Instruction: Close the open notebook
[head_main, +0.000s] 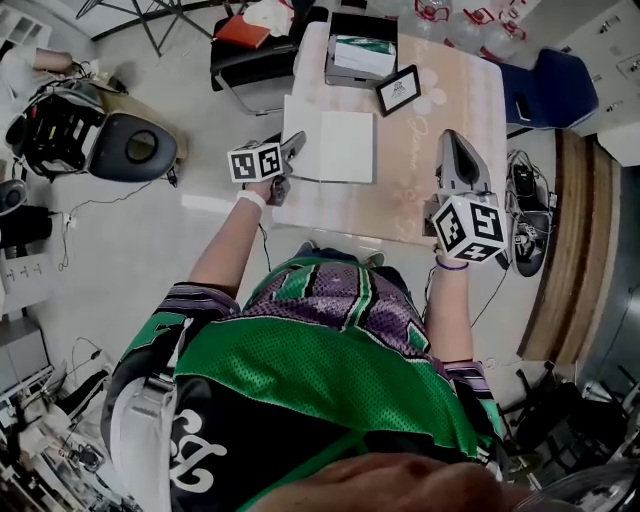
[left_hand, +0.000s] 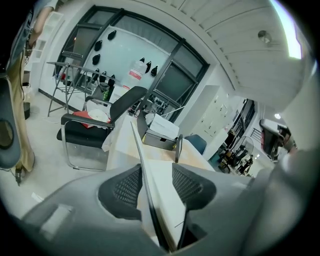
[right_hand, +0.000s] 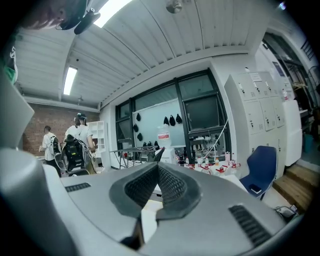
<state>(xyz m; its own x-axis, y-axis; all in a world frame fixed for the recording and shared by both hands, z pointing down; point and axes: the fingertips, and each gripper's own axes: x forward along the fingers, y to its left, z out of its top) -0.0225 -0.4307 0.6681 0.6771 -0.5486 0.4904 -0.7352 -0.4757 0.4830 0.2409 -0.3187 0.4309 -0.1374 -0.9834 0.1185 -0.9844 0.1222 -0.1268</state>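
The white notebook (head_main: 340, 146) lies open on the pale table (head_main: 440, 95), its left leaf lifted on edge. My left gripper (head_main: 292, 148) is at the notebook's left side, shut on that leaf. In the left gripper view the thin dark cover (left_hand: 144, 167) stands upright between the mesh pads (left_hand: 122, 187), with white pages (left_hand: 165, 190) just to its right. My right gripper (head_main: 456, 152) hovers over the table's right part, well apart from the notebook. Its jaws meet at the tip with nothing between them, as the right gripper view (right_hand: 158, 172) shows.
Behind the notebook stand a grey box with a green-white pack (head_main: 360, 55) and a small black frame (head_main: 398, 90). A black chair with a red item (head_main: 245, 45) is at the far left corner, and a blue chair (head_main: 545, 85) is to the right. Bottles (head_main: 450, 15) line the back.
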